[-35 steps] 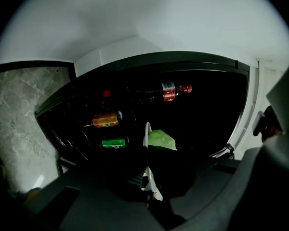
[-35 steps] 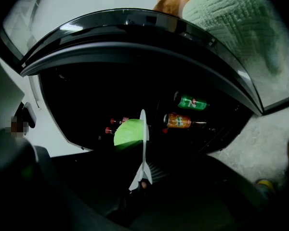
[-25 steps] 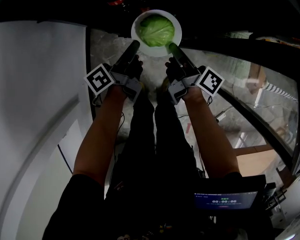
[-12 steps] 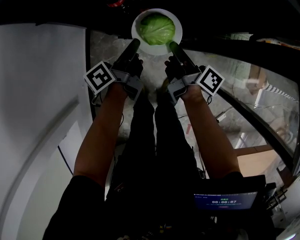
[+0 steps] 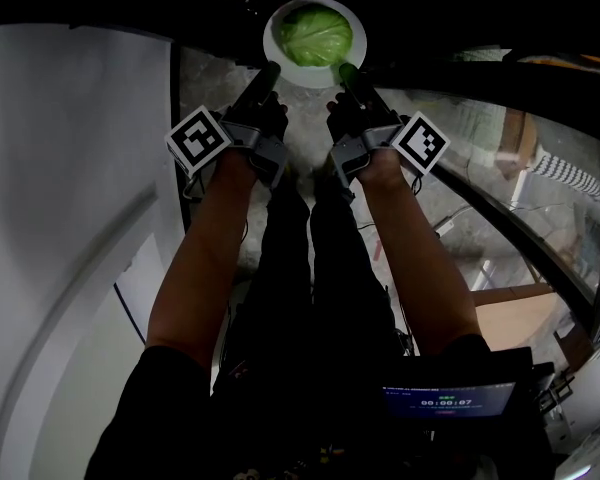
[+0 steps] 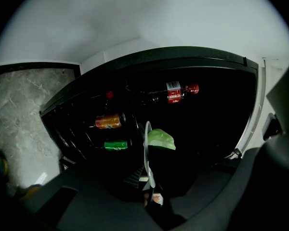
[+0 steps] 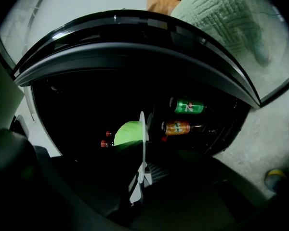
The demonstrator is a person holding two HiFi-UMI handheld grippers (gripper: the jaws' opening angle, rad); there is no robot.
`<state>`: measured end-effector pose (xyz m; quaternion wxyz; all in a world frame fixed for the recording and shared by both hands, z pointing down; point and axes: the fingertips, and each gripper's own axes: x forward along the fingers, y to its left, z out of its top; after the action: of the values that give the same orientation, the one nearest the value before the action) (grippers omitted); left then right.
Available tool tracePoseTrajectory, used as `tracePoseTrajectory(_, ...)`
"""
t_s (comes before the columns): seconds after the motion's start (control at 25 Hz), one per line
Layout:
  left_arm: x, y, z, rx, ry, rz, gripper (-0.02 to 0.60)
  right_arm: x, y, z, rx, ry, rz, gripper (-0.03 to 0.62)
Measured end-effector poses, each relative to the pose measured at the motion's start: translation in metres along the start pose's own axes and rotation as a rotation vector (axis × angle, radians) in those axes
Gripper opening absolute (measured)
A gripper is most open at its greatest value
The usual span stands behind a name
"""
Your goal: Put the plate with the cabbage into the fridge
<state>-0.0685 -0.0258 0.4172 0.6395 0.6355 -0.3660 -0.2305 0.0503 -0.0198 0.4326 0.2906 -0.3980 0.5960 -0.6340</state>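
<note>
A white plate carries a green cabbage at the top of the head view, held out into the dark fridge interior. My left gripper is shut on the plate's near-left rim, my right gripper on its near-right rim. In the left gripper view the plate shows edge-on, clamped in the left gripper, with the cabbage to its right. The right gripper view has the plate edge-on in the right gripper, and the cabbage on its left.
Inside the fridge lie a cola bottle, an orange can and a green can on dark wire racks. The white open door stands at the left, a curved glass-fronted edge at the right. Stone floor lies below.
Both grippers have carried the plate with the cabbage forward, deeper into the dark fridge opening. Their hold on the rim is unchanged.
</note>
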Motion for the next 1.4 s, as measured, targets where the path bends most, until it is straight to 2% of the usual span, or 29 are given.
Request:
tracePoseTrajectory(0.32,-0.008,0.009,-0.007,0.017,0.002,0.031,0.011,0.0,-0.002,0.002,-0.007,-0.012,-0.01,0.021)
tracePoseTrajectory(0.52,-0.007,0.003,-0.01,-0.033,-0.021,-0.003,0.011,0.001,-0.003,0.002,-0.012,-0.009,-0.012,0.021)
tracePoseTrajectory(0.72,-0.007,0.007,-0.006,-0.033,-0.046,0.026,0.011,0.003,0.001,0.001,-0.06,0.016,-0.018,0.023)
tracePoseTrajectory(1.0,0.0,0.004,-0.005,-0.093,-0.096,0.027,0.011,0.001,0.002,0.005,-0.104,0.019,-0.03,0.027)
tracePoseTrajectory(1.04,0.002,0.004,-0.004,-0.1,-0.1,0.025,0.011,0.001,0.001,0.004,-0.109,0.022,-0.037,0.047)
tracePoseTrajectory(1.32,0.015,0.005,0.009,-0.098,-0.102,0.032,0.011,-0.001,0.009,0.003,-0.094,0.01,-0.003,0.058)
tracePoseTrajectory(1.36,0.016,0.004,0.01,-0.1,-0.102,0.031,0.011,-0.002,0.008,0.003,-0.092,0.01,-0.006,0.052)
tracePoseTrajectory(1.4,0.018,0.004,0.011,-0.1,-0.103,0.03,0.011,-0.003,0.006,0.002,-0.09,0.01,-0.009,0.02)
